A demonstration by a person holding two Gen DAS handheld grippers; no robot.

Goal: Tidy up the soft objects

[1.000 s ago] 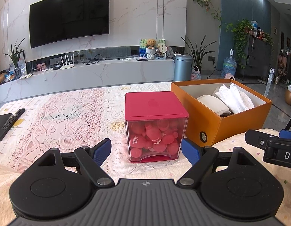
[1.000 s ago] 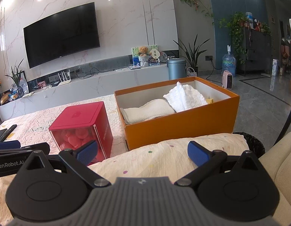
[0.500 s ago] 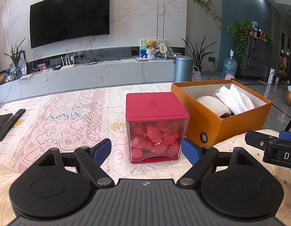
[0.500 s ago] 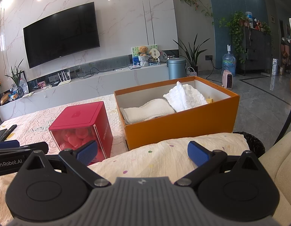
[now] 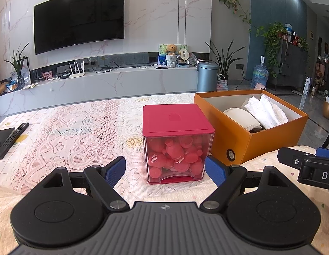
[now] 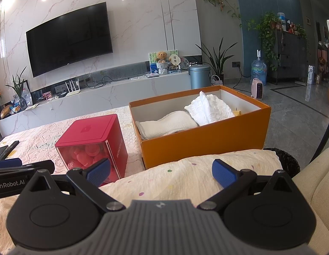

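Observation:
An orange box (image 6: 204, 140) stands on the lace-covered table and holds a cream towel (image 6: 168, 124) and a white folded cloth (image 6: 209, 108). The same box (image 5: 260, 140) shows at the right in the left wrist view. A cream dotted blanket (image 6: 185, 176) lies in front of the box, under my right gripper (image 6: 161, 171), which is open and empty. My left gripper (image 5: 165, 169) is open and empty, just in front of a red-lidded clear box (image 5: 178, 142) filled with red soft toys.
A remote (image 5: 12, 139) lies at the table's left edge. A dark bin (image 6: 285, 162) stands right of the blanket and a beige sofa cushion (image 6: 317, 180) beyond it. A TV wall and cabinet are behind the table.
The left gripper has crept slightly forward toward the red-lidded box. The right gripper has not visibly moved.

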